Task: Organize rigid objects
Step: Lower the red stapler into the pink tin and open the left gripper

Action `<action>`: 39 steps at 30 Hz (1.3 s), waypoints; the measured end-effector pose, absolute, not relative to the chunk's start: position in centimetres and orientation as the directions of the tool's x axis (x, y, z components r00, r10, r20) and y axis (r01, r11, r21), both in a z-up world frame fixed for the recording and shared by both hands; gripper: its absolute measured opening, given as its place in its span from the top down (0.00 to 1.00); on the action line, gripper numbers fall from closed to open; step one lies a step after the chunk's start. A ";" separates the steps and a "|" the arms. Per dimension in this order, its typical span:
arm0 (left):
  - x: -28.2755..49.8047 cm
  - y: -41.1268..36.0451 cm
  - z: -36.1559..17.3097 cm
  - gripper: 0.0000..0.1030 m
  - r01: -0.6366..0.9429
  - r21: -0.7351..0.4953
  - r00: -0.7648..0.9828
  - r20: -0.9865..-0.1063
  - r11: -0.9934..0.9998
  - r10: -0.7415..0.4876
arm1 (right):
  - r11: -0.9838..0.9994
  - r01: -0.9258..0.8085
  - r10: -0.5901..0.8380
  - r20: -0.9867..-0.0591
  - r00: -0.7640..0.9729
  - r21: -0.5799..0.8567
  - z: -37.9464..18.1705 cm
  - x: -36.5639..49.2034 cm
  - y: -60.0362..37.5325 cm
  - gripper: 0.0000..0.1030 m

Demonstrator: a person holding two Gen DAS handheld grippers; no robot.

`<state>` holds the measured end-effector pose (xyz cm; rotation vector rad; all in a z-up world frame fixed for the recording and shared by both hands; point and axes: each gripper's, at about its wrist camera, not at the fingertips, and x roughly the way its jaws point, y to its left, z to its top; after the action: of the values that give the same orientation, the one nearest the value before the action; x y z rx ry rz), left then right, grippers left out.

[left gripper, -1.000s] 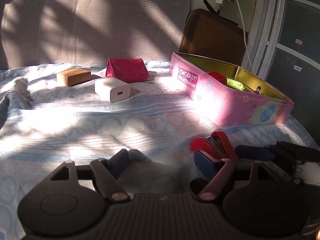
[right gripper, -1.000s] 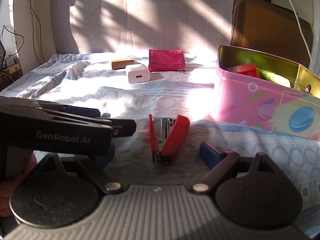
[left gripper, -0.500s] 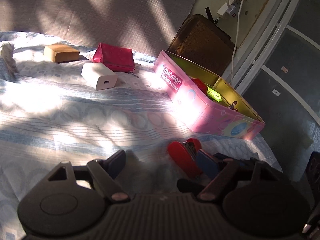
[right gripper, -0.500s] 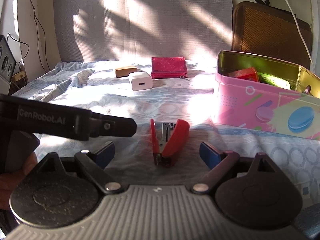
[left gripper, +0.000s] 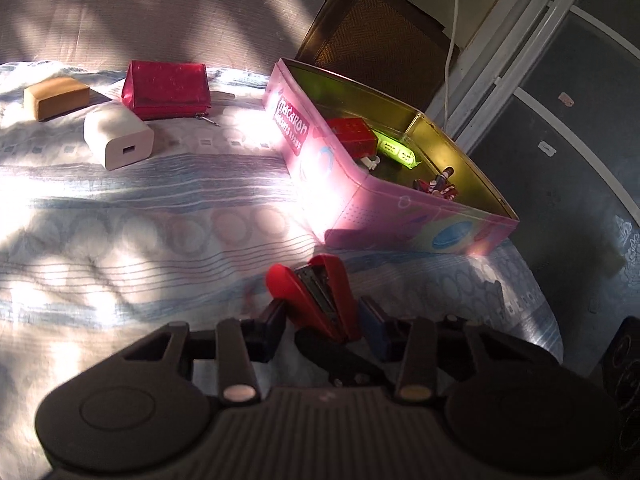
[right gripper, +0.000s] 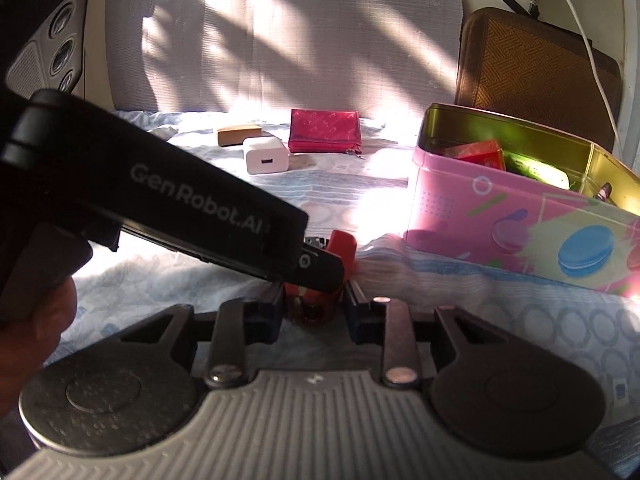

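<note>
A home bedroom: a bed [left gripper: 120, 216] under a blue-patterned sheet fills the frame, sunlit. At upper right, a woven brown cushion [left gripper: 372, 36] leans on the wall below a plugged-in charger cable [left gripper: 450, 40], beside a window frame [left gripper: 516, 40].

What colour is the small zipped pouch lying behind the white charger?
Deep pink-red. The pouch shows best in the left wrist view, just behind the white charger.
</note>
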<state>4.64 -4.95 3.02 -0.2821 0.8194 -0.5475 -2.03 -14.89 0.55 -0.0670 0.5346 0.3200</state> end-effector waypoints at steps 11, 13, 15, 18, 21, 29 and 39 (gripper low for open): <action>10.5 -16.4 9.4 0.62 0.577 -0.282 0.578 -0.522 0.766 -0.627 | 0.995 -0.084 0.070 -0.246 0.967 -0.047 5.3 0.7 -22.8 0.67; 12.3 -18.2 8.6 0.62 0.583 -0.282 0.565 -0.533 0.762 -0.630 | 0.998 -0.048 0.038 -0.271 0.962 -0.030 4.8 2.4 -24.4 0.67; 13.8 -19.6 7.8 0.62 0.586 -0.277 0.558 -0.543 0.762 -0.627 | 0.999 -0.018 0.009 -0.288 0.957 -0.027 4.3 3.9 -25.7 0.67; 15.8 -21.4 6.7 0.60 0.574 -0.278 0.548 -0.568 0.770 -0.614 | 0.999 0.035 -0.041 -0.285 0.958 -0.028 3.4 5.7 -26.8 0.66; 16.4 -22.0 5.9 0.57 0.541 -0.245 0.582 -0.581 0.805 -0.568 | 0.999 0.052 -0.046 -0.290 0.956 0.013 2.6 6.2 -27.4 0.64; 13.1 -15.6 8.2 0.40 0.484 -0.331 0.678 -0.443 0.810 -0.586 | 1.000 0.006 -0.003 -0.157 0.988 0.021 2.7 3.5 -27.6 0.54; 8.7 1.3 4.3 0.36 0.030 -0.082 0.848 -0.526 0.996 -0.069 | 0.991 -0.111 0.120 -0.128 0.984 0.074 4.5 1.4 -24.6 0.54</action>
<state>8.70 1.28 4.28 -0.0711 0.5568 -0.0522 1.38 -24.61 4.49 0.0671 0.1331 0.1159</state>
